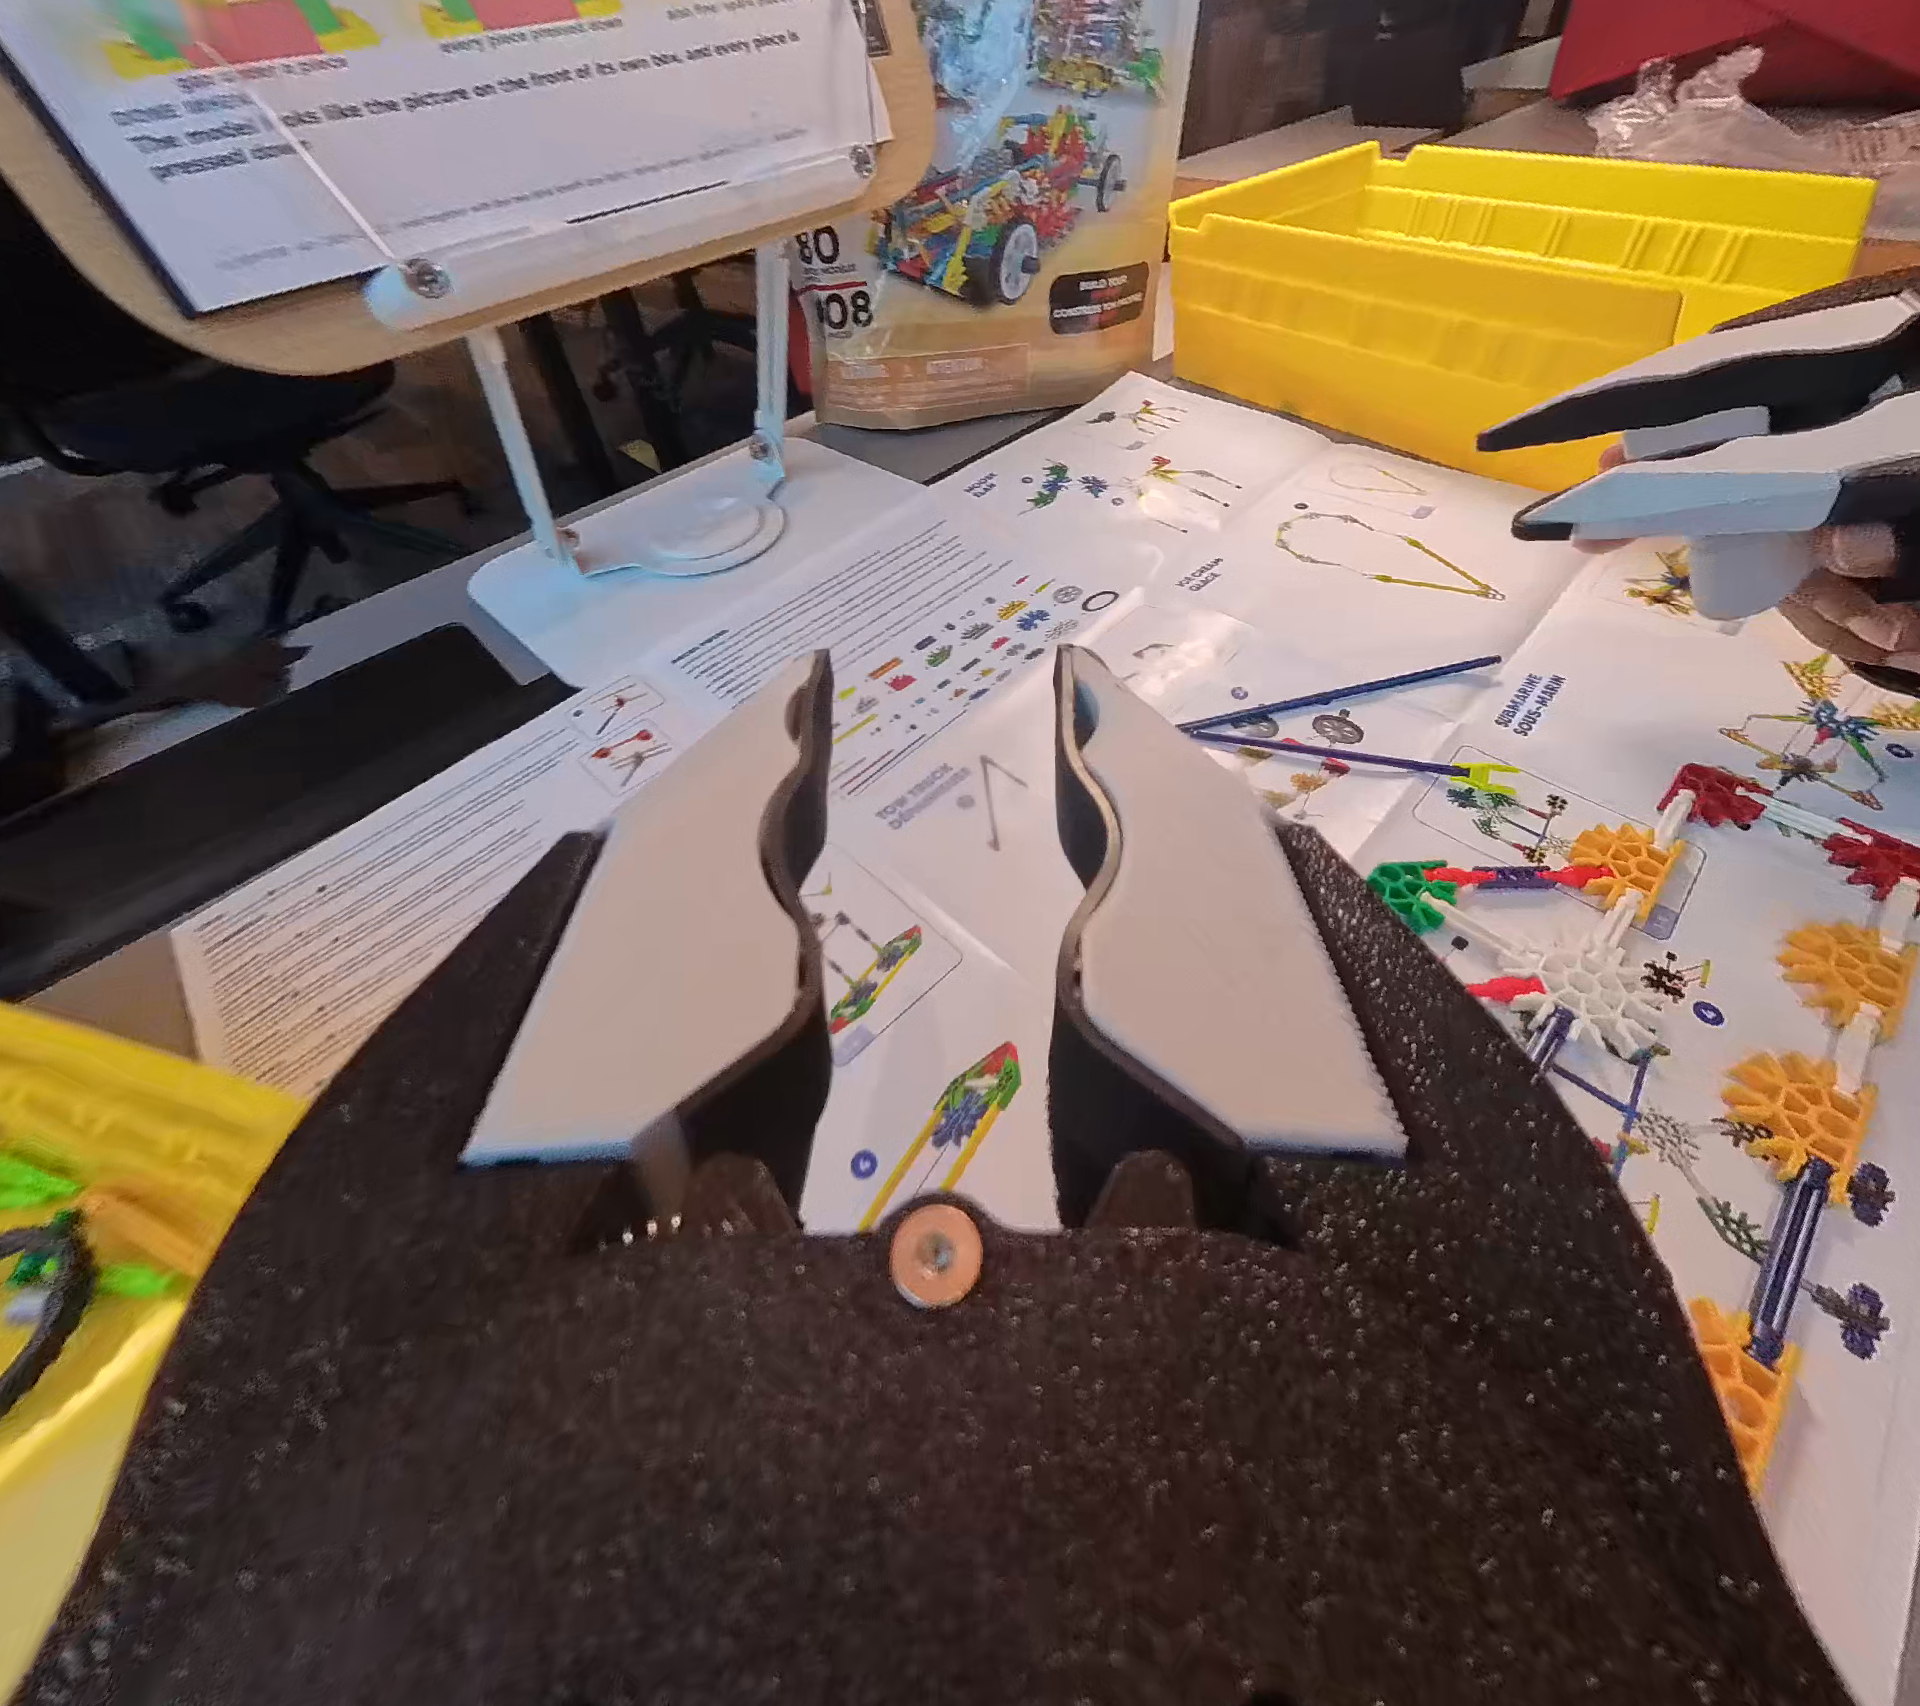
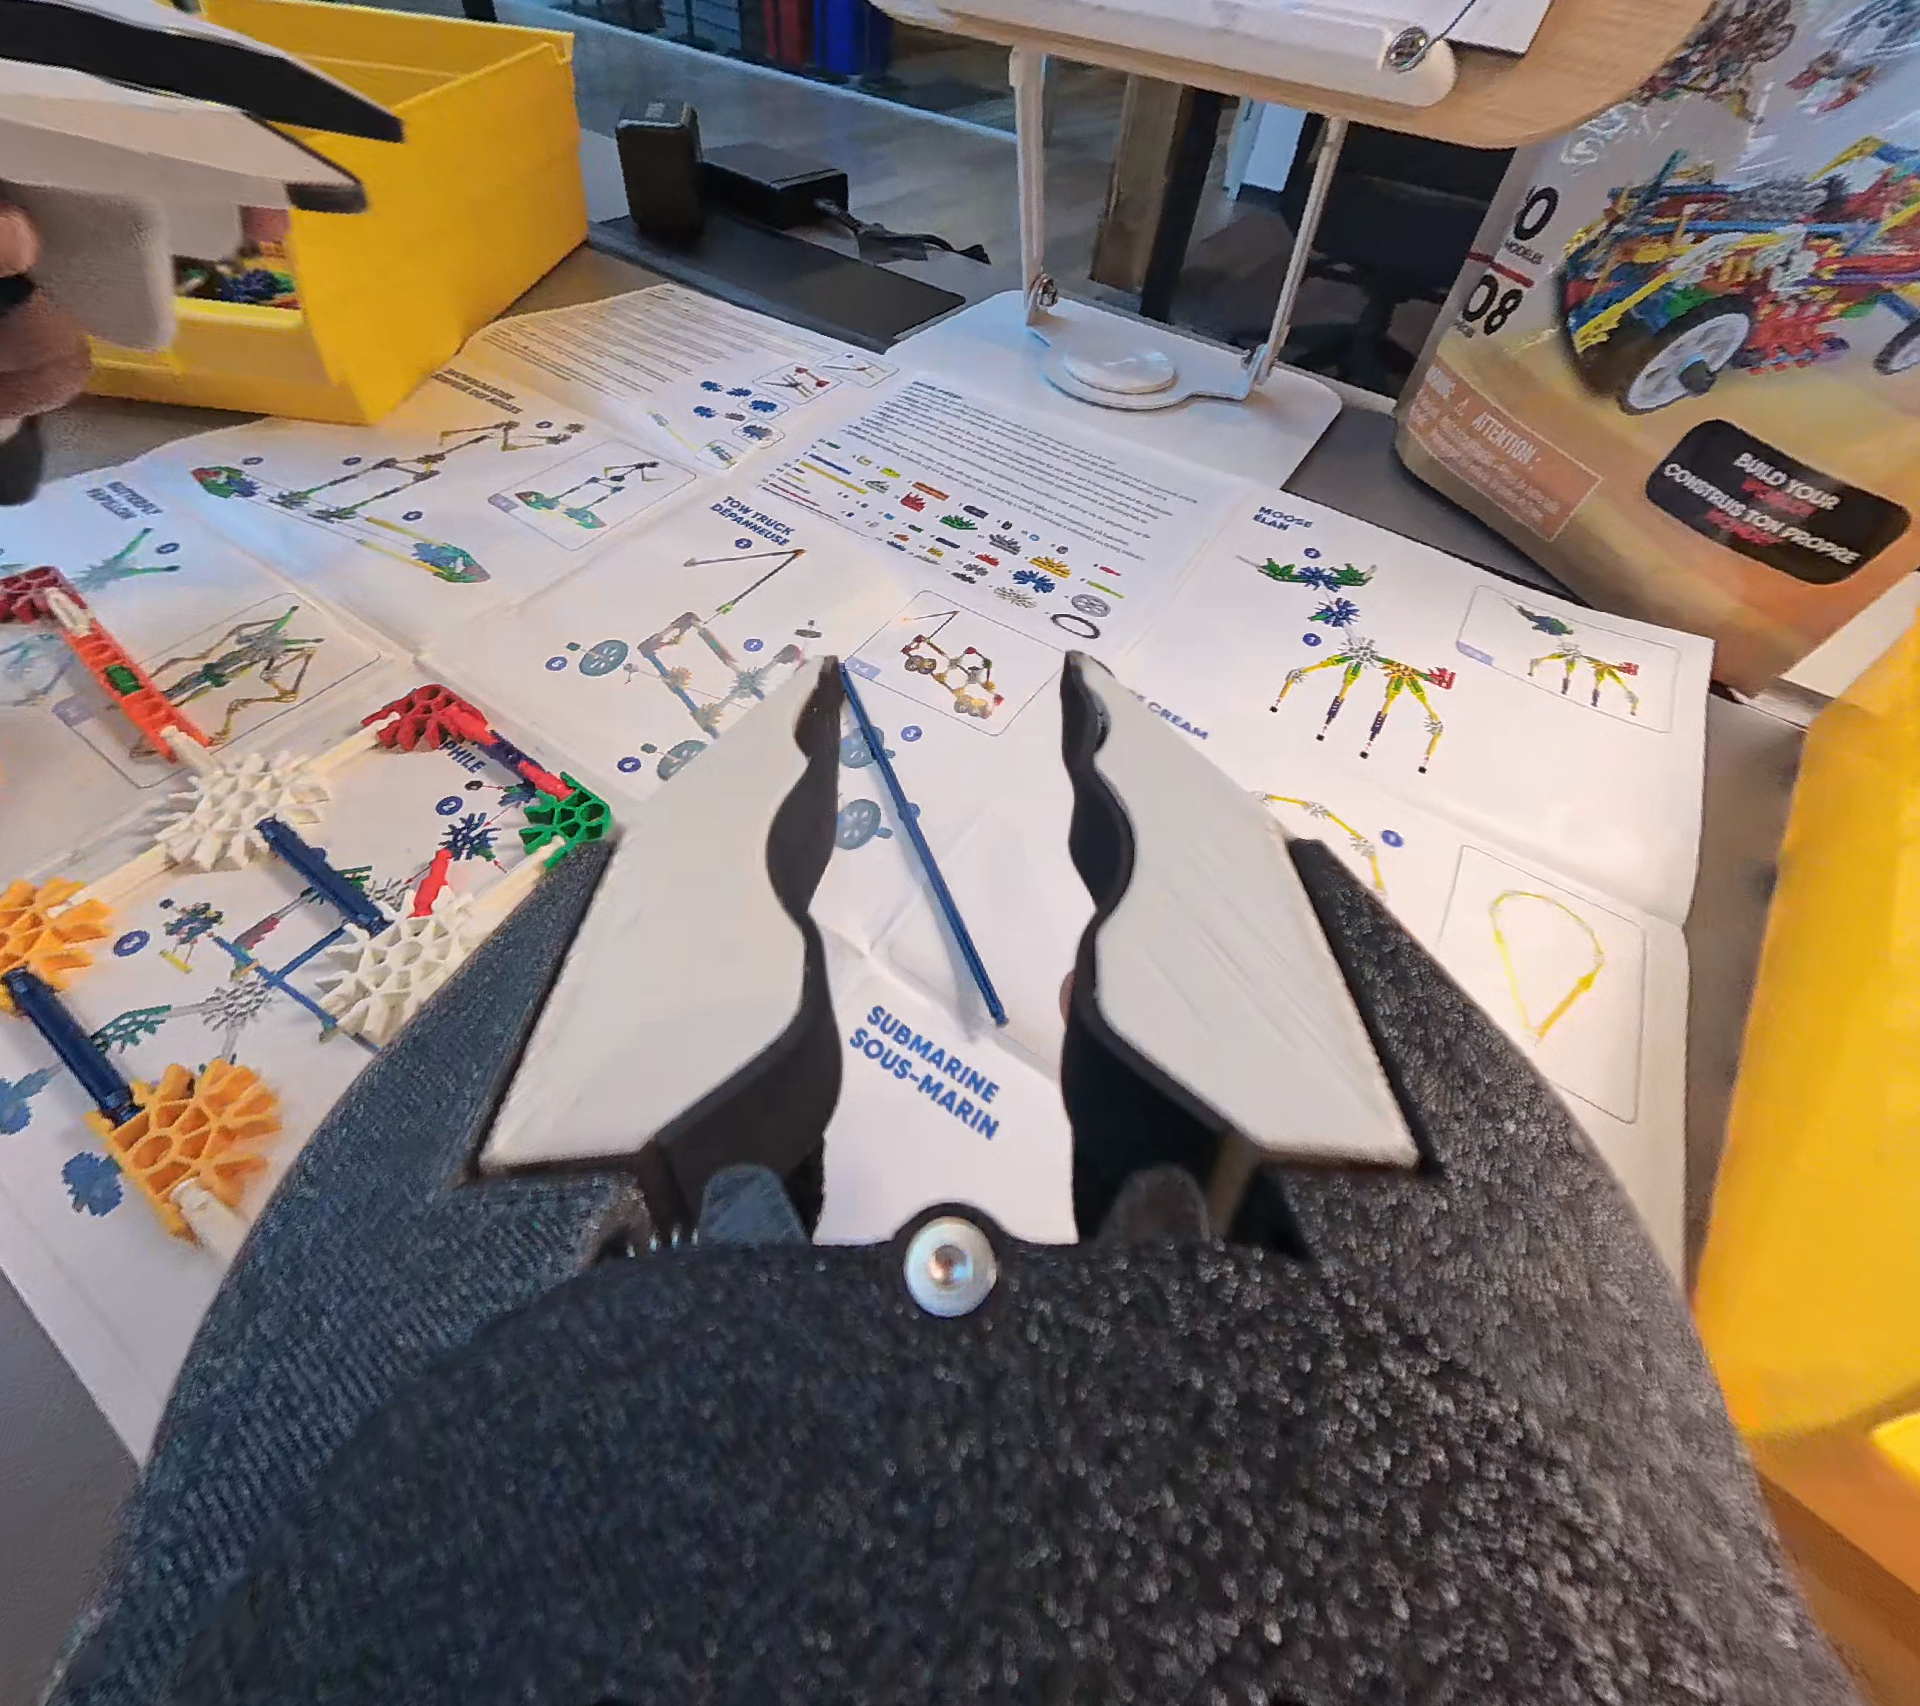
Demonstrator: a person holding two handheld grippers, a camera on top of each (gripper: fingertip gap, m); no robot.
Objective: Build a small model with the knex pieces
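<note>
My left gripper (image 1: 945,669) is open and empty, held above a large folded instruction sheet (image 1: 1039,825). My right gripper (image 2: 951,669) is open and empty; a thin blue rod (image 2: 920,846) lies on the sheet (image 2: 1299,825) below, between its fingers. In the left wrist view two blue rods (image 1: 1340,700) lie side by side, with the right gripper (image 1: 1498,484) above and to their right. A built model (image 1: 1621,981) of orange, white, red and green connectors lies on the sheet, right of my left gripper; it also shows in the right wrist view (image 2: 260,825). The left gripper (image 2: 379,162) shows at upper left there.
A yellow bin (image 1: 1455,254) stands at the back, another (image 1: 83,1189) with parts at the left, also seen in the right wrist view (image 2: 447,202). A white stand (image 1: 644,534) holds a printed page. A toy kit box (image 1: 1018,98) stands behind. A black adapter (image 2: 665,170) lies beyond.
</note>
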